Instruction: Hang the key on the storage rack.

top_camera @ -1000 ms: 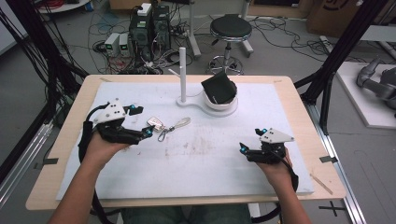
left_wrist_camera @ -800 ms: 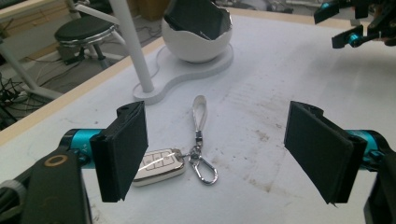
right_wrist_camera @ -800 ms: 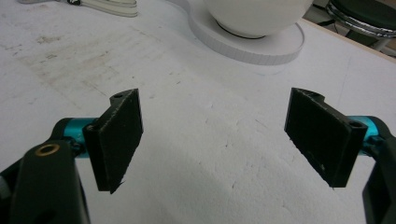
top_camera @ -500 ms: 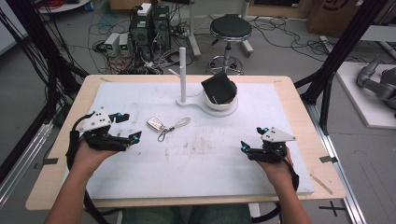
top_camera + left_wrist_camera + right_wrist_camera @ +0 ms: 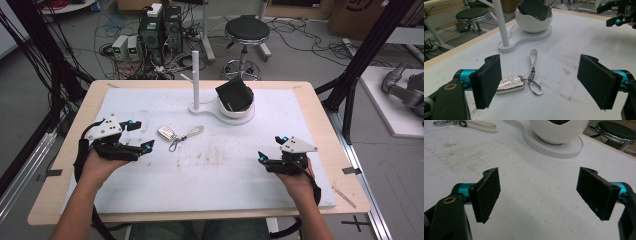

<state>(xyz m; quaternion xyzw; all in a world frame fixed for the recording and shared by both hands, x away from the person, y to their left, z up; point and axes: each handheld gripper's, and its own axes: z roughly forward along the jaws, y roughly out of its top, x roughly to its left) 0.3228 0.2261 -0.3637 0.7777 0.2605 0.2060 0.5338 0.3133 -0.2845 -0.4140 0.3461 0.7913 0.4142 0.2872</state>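
Car key fob [image 5: 511, 84] lies flat on the white mat of the bench [image 5: 60, 205], left of centre, with its snap hook and pale strap loop [image 5: 533, 57] trailing toward the white stand [image 5: 524, 37]. I read that layout as a staging spot: the stand's post [image 5: 195, 80] and the egg-shaped cup [image 5: 235, 102] sit just behind it, so the fob probably goes on one of them, though I can't tell which.

My left gripper [image 5: 141, 136] is low on the mat just left of the fob, jaws spread wide and empty, pointed at it; in the left gripper view the fob sits right beside the left jaw, not yet between the two. The hand lies nearly level, forearm coming in from the near edge.

My right gripper [image 5: 268, 150] rests well apart on the right, jaws also spread on nothing, angled toward the stand and waiting.
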